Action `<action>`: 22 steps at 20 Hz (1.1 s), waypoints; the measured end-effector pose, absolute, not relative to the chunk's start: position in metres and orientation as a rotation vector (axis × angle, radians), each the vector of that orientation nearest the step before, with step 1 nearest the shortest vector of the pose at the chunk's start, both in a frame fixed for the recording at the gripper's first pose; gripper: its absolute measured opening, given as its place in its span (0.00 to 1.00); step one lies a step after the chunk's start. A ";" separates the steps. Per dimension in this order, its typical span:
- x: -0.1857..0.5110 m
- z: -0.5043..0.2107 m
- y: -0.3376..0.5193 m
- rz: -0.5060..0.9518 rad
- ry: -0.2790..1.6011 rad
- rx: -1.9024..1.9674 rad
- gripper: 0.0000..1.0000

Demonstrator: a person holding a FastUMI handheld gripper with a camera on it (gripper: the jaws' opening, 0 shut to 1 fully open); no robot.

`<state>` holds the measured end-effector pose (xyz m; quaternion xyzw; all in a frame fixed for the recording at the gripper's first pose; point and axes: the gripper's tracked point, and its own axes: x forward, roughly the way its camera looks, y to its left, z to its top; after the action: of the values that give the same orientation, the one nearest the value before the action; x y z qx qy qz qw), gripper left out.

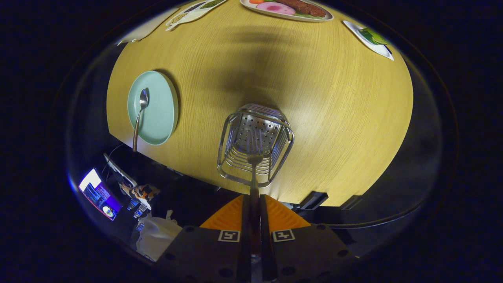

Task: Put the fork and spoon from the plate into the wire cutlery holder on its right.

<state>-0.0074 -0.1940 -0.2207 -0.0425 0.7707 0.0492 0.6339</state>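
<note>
Gripped by its handle between the closed fingers of the gripper, the fork is held tines-forward over the open mouth of the wire cutlery holder, which stands on the round wooden table to the right of the pale green plate. Lowering the fork in appears to be the step in hand, so a straight descent is called for before the fingers are parted. The spoon is left lying on the plate, its handle overhanging the table's edge, to be fetched afterwards.
</note>
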 end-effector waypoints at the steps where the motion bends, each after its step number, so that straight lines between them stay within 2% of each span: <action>1: 0.000 -0.220 -0.194 0.105 1.746 -0.095 0.18; 4: 0.019 -0.206 -0.189 0.133 1.654 -0.096 0.67; 6: 0.034 -0.192 -0.178 0.169 1.554 -0.086 0.78; 7: 0.039 -0.182 -0.171 0.188 1.501 -0.076 0.87; 8: 0.044 -0.174 -0.164 0.202 1.443 -0.055 1.00; 15: 0.057 -0.112 -0.101 0.263 0.988 -0.010 0.99; 22: 0.034 -0.105 -0.041 0.315 0.744 -0.127 0.99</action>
<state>0.0335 -0.0410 -0.1048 -0.0615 0.3617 0.1531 0.9176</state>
